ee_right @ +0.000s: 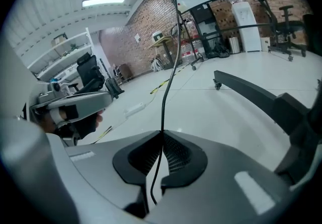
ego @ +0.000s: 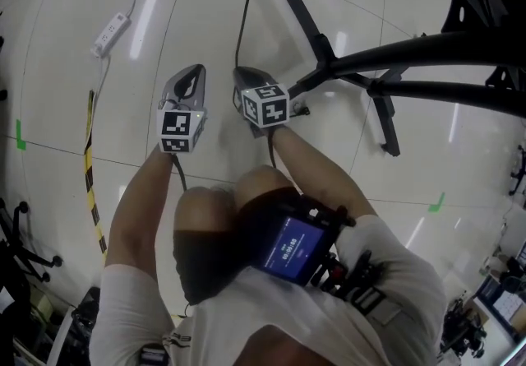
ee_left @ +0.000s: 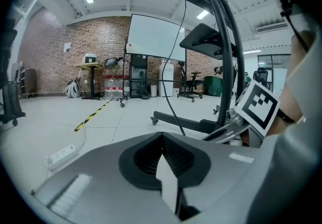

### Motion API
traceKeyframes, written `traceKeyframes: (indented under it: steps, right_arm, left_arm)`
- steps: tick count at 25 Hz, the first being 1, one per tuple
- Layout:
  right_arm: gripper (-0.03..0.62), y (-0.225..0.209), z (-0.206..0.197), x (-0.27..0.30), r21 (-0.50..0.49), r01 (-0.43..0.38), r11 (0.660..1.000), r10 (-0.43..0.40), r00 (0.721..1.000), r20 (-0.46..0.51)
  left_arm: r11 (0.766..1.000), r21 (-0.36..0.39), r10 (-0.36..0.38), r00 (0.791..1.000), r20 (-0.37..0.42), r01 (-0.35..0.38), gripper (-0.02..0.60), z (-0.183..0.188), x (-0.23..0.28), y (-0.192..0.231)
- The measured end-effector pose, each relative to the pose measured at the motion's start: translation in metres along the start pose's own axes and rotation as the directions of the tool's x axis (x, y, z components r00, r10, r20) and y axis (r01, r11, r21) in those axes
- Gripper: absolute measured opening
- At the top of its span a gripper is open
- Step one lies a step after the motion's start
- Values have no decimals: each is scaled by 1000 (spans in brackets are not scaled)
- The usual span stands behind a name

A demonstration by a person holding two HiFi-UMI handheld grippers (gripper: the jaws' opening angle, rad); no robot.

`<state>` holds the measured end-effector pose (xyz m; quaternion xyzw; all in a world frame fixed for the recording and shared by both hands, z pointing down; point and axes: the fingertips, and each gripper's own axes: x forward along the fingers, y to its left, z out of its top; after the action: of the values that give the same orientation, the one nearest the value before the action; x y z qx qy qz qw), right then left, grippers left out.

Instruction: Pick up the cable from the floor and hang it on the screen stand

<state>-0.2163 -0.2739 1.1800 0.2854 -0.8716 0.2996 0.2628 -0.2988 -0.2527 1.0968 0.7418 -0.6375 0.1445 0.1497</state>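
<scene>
A thin black cable (ego: 240, 27) rises from the white floor toward the foot of the black screen stand (ego: 427, 48). In the right gripper view the cable (ee_right: 168, 77) passes straight between the jaws, and my right gripper (ee_right: 162, 135) is shut on it. In the head view my right gripper (ego: 246, 76) sits low over the floor beside a stand leg (ego: 300, 11). My left gripper (ego: 193, 75) hovers just to its left; in its own view the left gripper (ee_left: 162, 135) is shut with nothing in it. The stand's curved pole (ee_left: 226, 52) rises close on the right.
A white power strip (ego: 111, 34) with its cord lies on the floor at the far left. Yellow-black tape (ego: 89, 167) runs down the left side. Stand legs (ee_right: 251, 94) spread across the floor to the right. A whiteboard (ee_left: 153, 36) and chairs stand far back.
</scene>
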Motion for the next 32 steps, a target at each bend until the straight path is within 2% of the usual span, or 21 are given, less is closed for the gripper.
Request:
traceKeyframes:
  steps: [3, 7, 14, 17, 22, 32]
  right_arm:
    - [29, 22, -7, -34, -1, -25, 1000, 25, 999, -39]
    - [29, 38, -11, -80, 9, -10, 1000, 11, 996, -89]
    - [29, 47, 29, -156, -29, 58, 998, -61, 995, -85]
    - [31, 45, 58, -196, -55, 111, 992, -115, 990, -76]
    - [32, 46, 123, -264, -38, 169, 985, -170, 985, -42]
    - [32, 119, 249, -372, -126, 145, 981, -145, 989, 10]
  left_arm:
    - [1000, -9, -16, 999, -32, 16, 2, 12, -16, -18]
    - [998, 2, -56, 996, -74, 56, 2, 36, -40, -47]
    - [997, -22, -70, 995, -74, 68, 2, 97, -64, -69]
    - [997, -23, -77, 995, -68, 76, 2, 137, -78, -77]
    - [995, -40, -91, 994, -61, 89, 2, 203, -102, -91]
    - [995, 20, -101, 995, -24, 101, 2, 368, -164, -117]
